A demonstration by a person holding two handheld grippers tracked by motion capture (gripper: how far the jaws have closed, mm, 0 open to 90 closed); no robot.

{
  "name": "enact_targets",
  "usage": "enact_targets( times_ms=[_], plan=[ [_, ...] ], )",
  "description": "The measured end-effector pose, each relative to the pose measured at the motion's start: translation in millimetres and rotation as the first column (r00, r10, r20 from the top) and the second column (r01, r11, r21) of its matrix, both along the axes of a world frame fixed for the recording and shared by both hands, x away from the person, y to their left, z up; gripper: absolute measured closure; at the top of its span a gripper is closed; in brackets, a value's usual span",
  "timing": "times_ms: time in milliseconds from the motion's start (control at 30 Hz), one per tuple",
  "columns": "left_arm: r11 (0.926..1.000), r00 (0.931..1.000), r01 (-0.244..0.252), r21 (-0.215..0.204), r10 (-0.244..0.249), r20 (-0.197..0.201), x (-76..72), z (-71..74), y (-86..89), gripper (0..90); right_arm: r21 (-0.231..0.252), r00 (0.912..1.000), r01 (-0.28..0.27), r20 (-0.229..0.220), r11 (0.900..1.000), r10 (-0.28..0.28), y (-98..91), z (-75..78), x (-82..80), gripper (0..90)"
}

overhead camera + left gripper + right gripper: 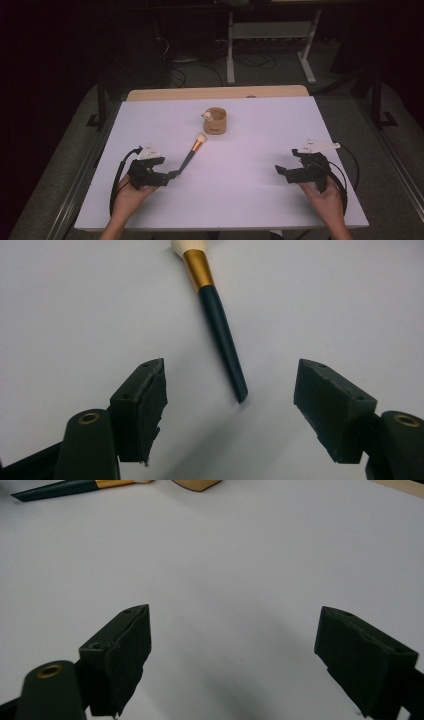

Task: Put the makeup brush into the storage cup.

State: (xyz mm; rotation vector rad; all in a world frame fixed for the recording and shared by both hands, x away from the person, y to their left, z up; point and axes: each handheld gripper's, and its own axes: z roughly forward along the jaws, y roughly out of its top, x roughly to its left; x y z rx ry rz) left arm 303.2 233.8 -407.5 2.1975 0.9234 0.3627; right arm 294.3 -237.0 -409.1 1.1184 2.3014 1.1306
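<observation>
A makeup brush [192, 152] with a dark teal handle, gold ferrule and cream bristles lies flat on the white table [240, 200], bristles toward a small wooden cup [215, 121]. My left gripper [167, 174] is open at the handle's near end. In the left gripper view the brush [217, 320] points its handle tip into the gap of the left gripper [230, 371], with the jaws wide apart and not touching it. My right gripper [284, 174] stands open at the right of the table, and nothing lies between the jaws of the right gripper [235, 612].
The right gripper view catches the brush handle [65, 487] and the cup's base [197, 484] at its top edge. A wooden strip [215, 93] borders the table's far side. Beyond it stand desk legs [230, 50] and cables on a dark floor.
</observation>
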Motion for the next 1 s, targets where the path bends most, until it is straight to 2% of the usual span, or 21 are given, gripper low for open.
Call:
enact_targets(
  times_ms=[133,167,267,300,333,367,467,500,533,700,833,933,1000],
  plan=[
    [0.9998,0.9997,-0.003,0.02,0.003,-0.022,10.5,-1.3,-10.2,30.3,-0.014,1.0,-0.004,-0.002,0.9999,0.004,2.4,1.0,0.5,14.1],
    [0.9994,0.9992,0.001,0.034,0.0,-0.039,19.1,-2.1,-16.6,30.9,-0.018,1.0,-0.007,0.003,0.9998,0.007,4.1,1.6,0.3,14.2],
    [0.9993,0.9982,-0.004,0.037,0.007,-0.06,28.6,-3.2,-23.8,32.6,-0.029,0.9999,-0.011,0.005,0.9995,0.011,4.9,1.7,1.1,14.2],
    [0.9989,0.9964,-0.006,0.047,0.009,-0.084,35.1,-4.4,-29.0,33.4,-0.03,0.9999,-0.011,0.006,0.9995,0.011,4.9,1.8,1.4,14.2],
    [0.9989,0.9964,-0.006,0.047,0.009,-0.084,35.1,-4.4,-29.0,34.3,-0.027,0.9999,-0.01,0.006,0.9996,0.01,4.8,2.0,1.6,14.2],
    [0.9972,0.9944,-0.002,0.075,0.01,-0.105,42.3,-6.3,-34.6,35.2,-0.027,1.0,-0.008,0.005,0.9996,0.008,4.5,2.2,1.8,14.2],
    [0.9958,0.9936,0.002,0.092,0.008,-0.113,48.2,-7.5,-38.9,39.2,-0.026,1.0,-0.005,0.004,0.9997,0.005,3.6,1.9,2.6,14.2],
    [0.996,0.9925,-0.007,0.089,0.018,-0.121,50.0,-8.1,-41.7,39.2,-0.026,1.0,-0.005,0.004,0.9997,0.005,3.6,1.9,2.6,14.2],
    [0.9942,0.9907,-0.014,0.107,0.028,-0.134,54.3,-8.8,-46.8,41.7,-0.021,1.0,-0.003,0.002,0.9998,0.003,3.4,1.8,2.8,14.2],
    [0.9927,0.9878,-0.032,0.116,0.049,-0.147,61.3,-9.7,-56.3,46.1,-0.025,1.0,0.0,0.002,0.9997,0.0,2.9,2.2,2.8,14.2],
    [0.9894,0.9854,-0.04,0.14,0.062,-0.159,67.9,-11.2,-63.1,51.1,-0.022,1.0,0.002,0.007,0.9998,-0.002,2.5,3.0,2.8,14.2],
    [0.9835,0.9814,-0.05,0.174,0.081,-0.174,74.1,-13.9,-67.9,55.0,-0.023,1.0,0.002,0.007,0.9997,-0.001,2.2,2.9,3.0,14.2],
    [0.9825,0.9804,-0.056,0.177,0.088,-0.177,75.2,-14.2,-69.2,56.2,-0.022,1.0,0.002,0.006,0.9998,-0.002,2.3,3.0,2.8,14.2]
  ],
)
